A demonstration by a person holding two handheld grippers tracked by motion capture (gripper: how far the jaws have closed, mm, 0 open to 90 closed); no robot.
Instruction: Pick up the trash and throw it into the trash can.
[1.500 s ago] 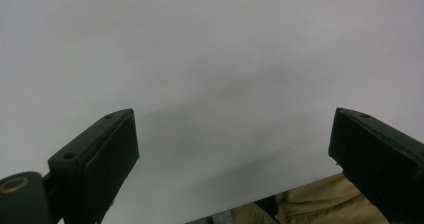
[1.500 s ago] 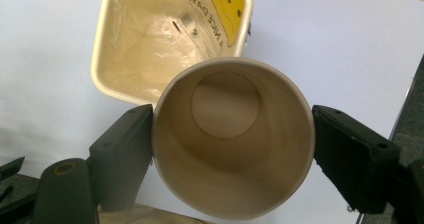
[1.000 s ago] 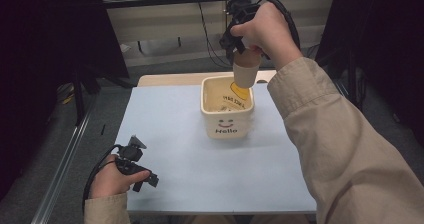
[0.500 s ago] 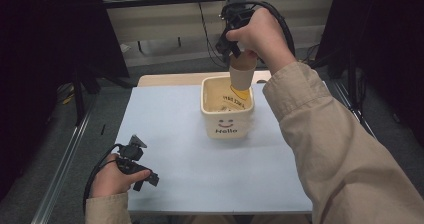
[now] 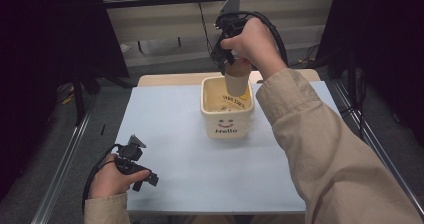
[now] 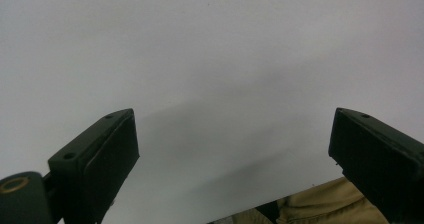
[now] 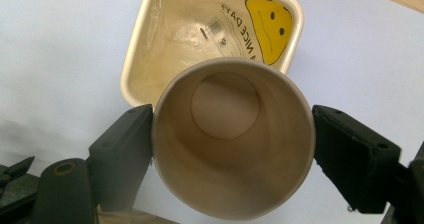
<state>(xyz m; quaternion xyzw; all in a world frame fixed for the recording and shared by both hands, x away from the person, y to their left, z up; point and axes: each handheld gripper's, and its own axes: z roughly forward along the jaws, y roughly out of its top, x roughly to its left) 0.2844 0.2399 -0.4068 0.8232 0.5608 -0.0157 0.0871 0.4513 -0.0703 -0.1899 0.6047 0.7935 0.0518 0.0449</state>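
High view: a person's right gripper (image 5: pixel 231 64) holds a brown paper cup (image 5: pixel 236 79) upright over the cream "Hello" bin (image 5: pixel 227 124), which stands on the white table (image 5: pixel 190 159).
Right jaws: closed on the cup's sides, one pad on each side of the rim (the cup is empty inside, seen in the right gripper view).
Cup position: above the bin's opening, its base about level with the rim, not yet resting inside.
Bin contents: a clear wrapper with a yellow smiley print (image 7: pixel 269 14).
Left gripper (image 5: pixel 134 165): rests near the table's front left corner, jaws wide apart, holding nothing.
Progress: cup picked up and carried over; lowering and release likely remain.
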